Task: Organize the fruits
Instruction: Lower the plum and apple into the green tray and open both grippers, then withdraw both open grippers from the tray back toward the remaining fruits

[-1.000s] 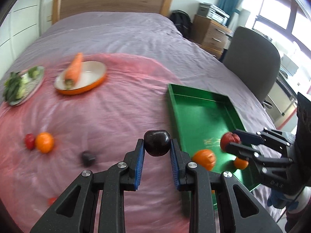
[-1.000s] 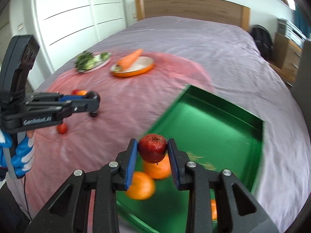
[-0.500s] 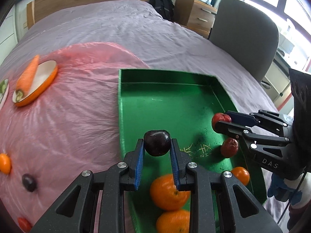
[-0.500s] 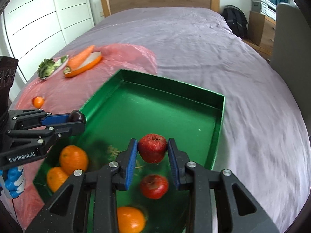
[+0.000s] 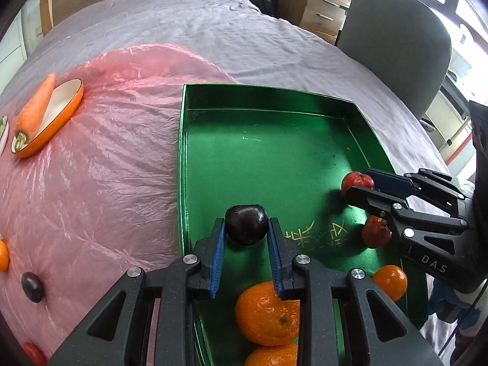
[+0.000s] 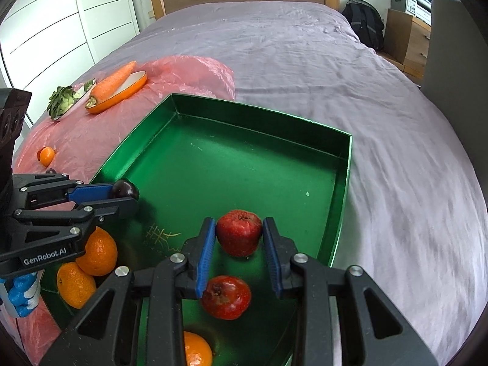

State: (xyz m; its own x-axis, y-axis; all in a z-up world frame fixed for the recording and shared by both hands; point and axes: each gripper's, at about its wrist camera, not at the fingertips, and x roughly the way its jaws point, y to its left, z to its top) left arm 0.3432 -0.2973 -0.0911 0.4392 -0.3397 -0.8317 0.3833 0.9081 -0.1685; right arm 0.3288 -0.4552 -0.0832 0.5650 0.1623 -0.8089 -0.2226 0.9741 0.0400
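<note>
My left gripper (image 5: 246, 222) is shut on a dark plum (image 5: 245, 230) and hangs over the near left part of the green tray (image 5: 180, 152). My right gripper (image 6: 239, 224) is over the tray's near right part. Its jaws are opening, and a red apple (image 6: 239, 238) is still touching both pads. In the tray lie a second red apple (image 6: 227, 297) and three oranges (image 6: 97, 253) (image 6: 74, 283) (image 6: 196, 350). The right wrist view shows the left gripper (image 6: 129, 196) and its plum (image 6: 123, 189) at the left.
On the pink plastic sheet (image 5: 106, 167) left of the tray lie a loose plum (image 5: 32, 286), an orange (image 6: 45, 155) and a small red fruit (image 5: 33, 353). Farther back are a carrot (image 6: 113, 80) on an orange dish and a plate of greens (image 6: 65, 102). A grey chair (image 5: 396, 39) stands at the right.
Both grippers have moved from the tray's near edge to above its floor and come lower. The right jaws stand slightly wider around the apple. The plum stays gripped.
</note>
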